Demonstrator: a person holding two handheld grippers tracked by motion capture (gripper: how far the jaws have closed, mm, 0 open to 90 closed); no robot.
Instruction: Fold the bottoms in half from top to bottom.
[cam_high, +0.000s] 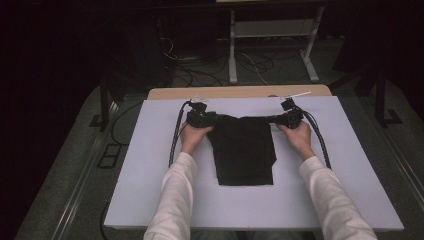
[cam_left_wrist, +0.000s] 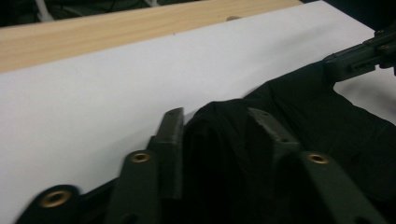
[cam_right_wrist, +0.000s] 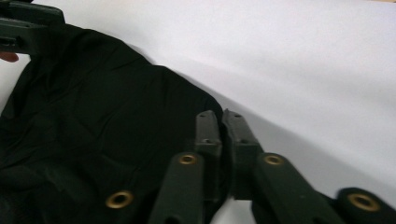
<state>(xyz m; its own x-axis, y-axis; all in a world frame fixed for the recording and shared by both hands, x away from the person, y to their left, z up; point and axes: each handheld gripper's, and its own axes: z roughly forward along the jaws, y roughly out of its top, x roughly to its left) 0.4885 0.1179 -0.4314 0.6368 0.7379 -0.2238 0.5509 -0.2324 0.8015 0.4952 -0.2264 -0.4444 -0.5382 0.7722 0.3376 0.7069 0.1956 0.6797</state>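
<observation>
The right gripper (cam_right_wrist: 219, 122) has its two black jaws almost together, with an edge of the black cloth (cam_right_wrist: 93, 135) pinched in the thin gap between them. From the left jaw the cloth spreads away to the left, wrinkled, over the white board (cam_right_wrist: 303, 60). To the right of the jaws the board lies bare. Far beyond the fingertips, up left, the other gripper (cam_right_wrist: 25, 23) sits at the cloth's far corner.

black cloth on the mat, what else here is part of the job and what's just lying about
In the job: cloth, left gripper, right gripper, white mat.
Lying about: metal stand behind the table, floor cables.
</observation>
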